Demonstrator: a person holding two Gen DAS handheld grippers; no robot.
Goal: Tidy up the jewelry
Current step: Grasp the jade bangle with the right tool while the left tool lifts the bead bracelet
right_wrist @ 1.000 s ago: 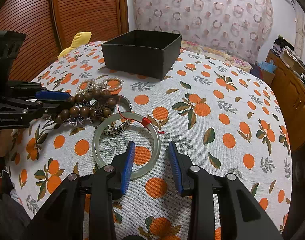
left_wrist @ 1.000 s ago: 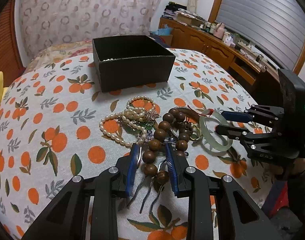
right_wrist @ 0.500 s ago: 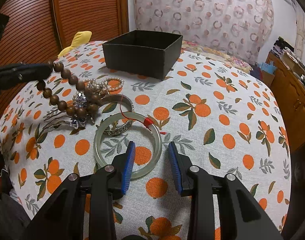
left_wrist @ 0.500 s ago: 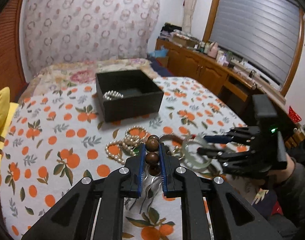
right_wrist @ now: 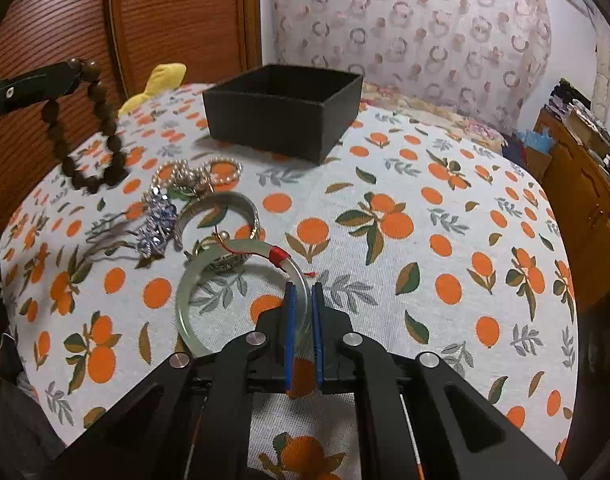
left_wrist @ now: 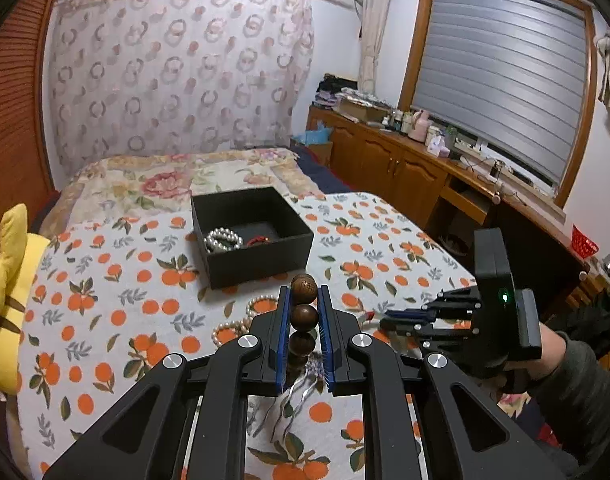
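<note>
your table (right_wrist: 445,216) wears an orange-print cloth — the black box (right_wrist: 283,120) sits toward its far edge, and pearls (right_wrist: 197,172), a silver bangle (right_wrist: 221,210) and a jade bangle (right_wrist: 209,280) lie nearer the left edge.

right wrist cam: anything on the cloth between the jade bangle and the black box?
Yes: a silver bangle and pearl strands lie between the jade bangle and black box, in the right wrist view.
</note>
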